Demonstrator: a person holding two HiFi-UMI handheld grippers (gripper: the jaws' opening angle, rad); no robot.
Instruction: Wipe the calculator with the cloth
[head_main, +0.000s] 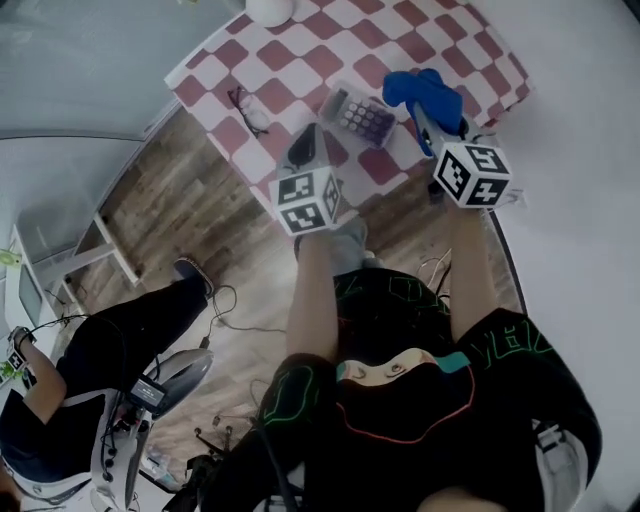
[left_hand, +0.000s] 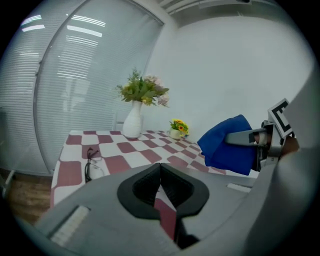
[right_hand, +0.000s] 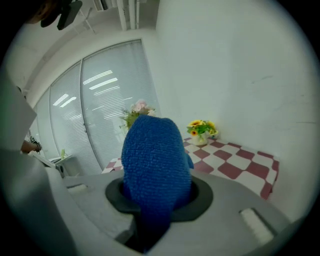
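Observation:
The calculator (head_main: 357, 113) lies flat on the red-and-white checked table (head_main: 290, 50), near its front edge. My right gripper (head_main: 424, 112) hangs just right of it, shut on a bunched blue cloth (head_main: 425, 92) that fills the right gripper view (right_hand: 155, 160) and hides the jaws. My left gripper (head_main: 304, 147) sits over the table's front edge, left of the calculator, with its jaws closed together (left_hand: 160, 186) and nothing between them. In the left gripper view the blue cloth (left_hand: 227, 145) shows to the right, above the table. Neither gripper view shows the calculator.
Dark glasses (head_main: 250, 108) lie left of the calculator. A white vase with flowers (left_hand: 133, 122) and a small flower pot (left_hand: 177, 129) stand at the table's far side. A wooden floor with cables (head_main: 230, 310) lies below, and a seated person (head_main: 90, 370) is at the lower left.

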